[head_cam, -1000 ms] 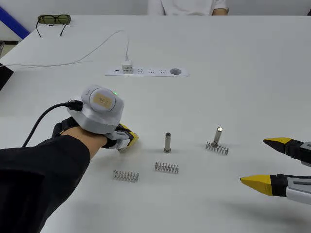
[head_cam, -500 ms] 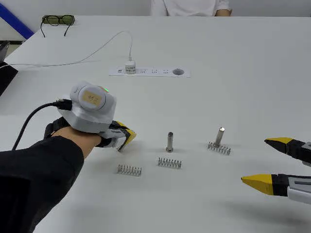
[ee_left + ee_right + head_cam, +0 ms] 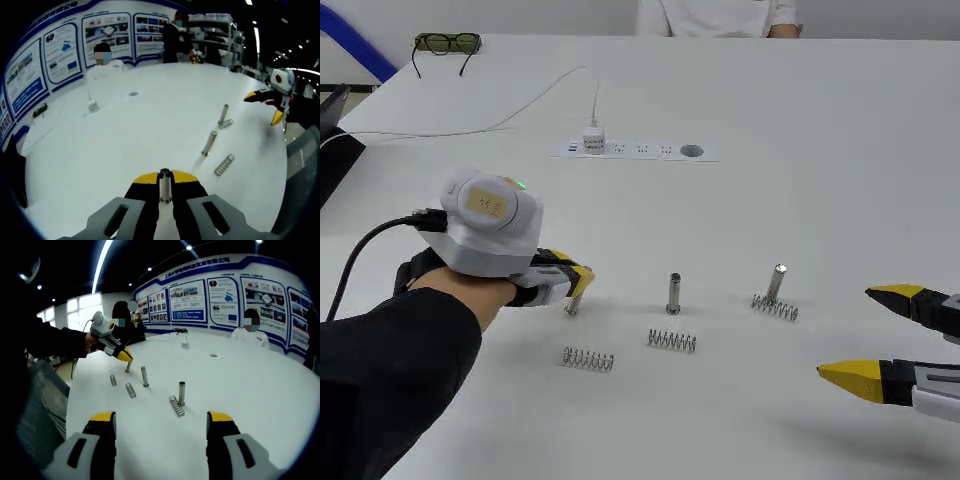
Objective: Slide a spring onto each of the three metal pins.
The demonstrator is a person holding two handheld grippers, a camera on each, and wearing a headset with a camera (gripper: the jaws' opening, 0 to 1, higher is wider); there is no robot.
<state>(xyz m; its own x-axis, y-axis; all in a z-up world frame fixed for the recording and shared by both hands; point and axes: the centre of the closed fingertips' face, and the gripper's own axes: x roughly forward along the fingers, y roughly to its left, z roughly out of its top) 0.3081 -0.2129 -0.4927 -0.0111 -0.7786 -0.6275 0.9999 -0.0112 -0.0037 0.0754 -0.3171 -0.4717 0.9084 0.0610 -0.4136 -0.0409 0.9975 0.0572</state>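
My left gripper [image 3: 576, 283] is shut on a short metal pin [image 3: 572, 304], whose lower end is at the table; the same pin [image 3: 164, 186] sits between the yellow tips in the left gripper view. Two more pins stand upright, the middle pin [image 3: 673, 293] and the right pin [image 3: 776, 282]. One spring [image 3: 587, 358] lies in front of the held pin, a second spring [image 3: 671, 341] in front of the middle pin, and a third spring [image 3: 774, 307] at the base of the right pin. My right gripper [image 3: 848, 334] hovers open at the right, holding nothing.
A white power strip [image 3: 638, 150] with a plugged-in charger and cable lies further back. Dark glasses [image 3: 446, 43] rest at the far left corner. A person in white [image 3: 715, 16] sits at the far edge of the table.
My left hand has drawn back a little to the left, still shut on the pin. The head camera has shifted slightly. The right gripper has kept its place.
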